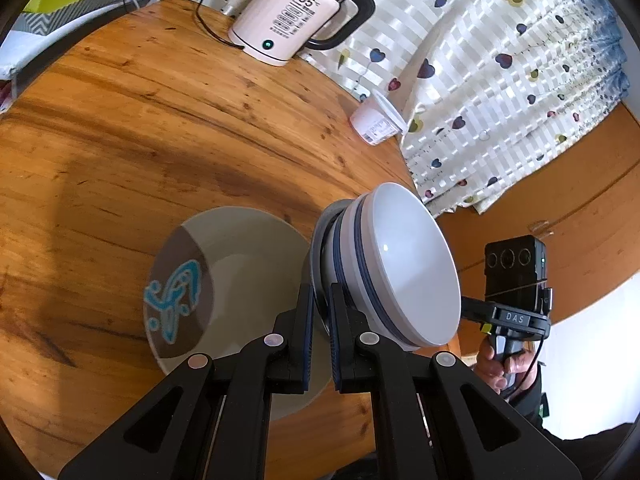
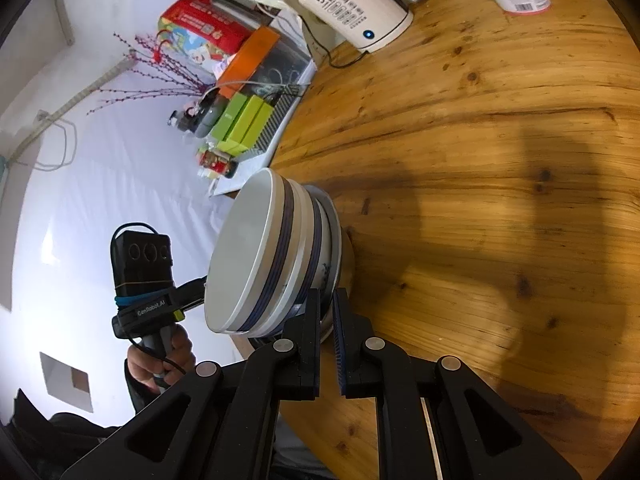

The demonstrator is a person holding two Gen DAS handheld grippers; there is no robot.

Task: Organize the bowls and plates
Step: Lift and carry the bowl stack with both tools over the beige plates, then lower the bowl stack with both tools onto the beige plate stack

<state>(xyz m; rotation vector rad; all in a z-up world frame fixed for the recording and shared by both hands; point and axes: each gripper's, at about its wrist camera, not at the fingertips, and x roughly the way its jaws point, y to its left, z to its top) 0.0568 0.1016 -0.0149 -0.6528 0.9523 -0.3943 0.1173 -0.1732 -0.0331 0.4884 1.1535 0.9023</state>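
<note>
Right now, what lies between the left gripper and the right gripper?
The stack of bowls: the left gripper and the right gripper pinch its bottom rim from opposite sides. Both wrist views show this.

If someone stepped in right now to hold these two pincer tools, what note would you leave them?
Left gripper: shut on the rim of the grey plate under the stack of white blue-banded bowls.
Right gripper: shut on the opposite rim of that plate.
The load is shared between both tools, over the round wooden table.
A separate white plate with a blue pattern lies on the table beside the left gripper.
Done: bowls nested on one plate. Left: probably set the stack down and place the patterned plate.
</note>
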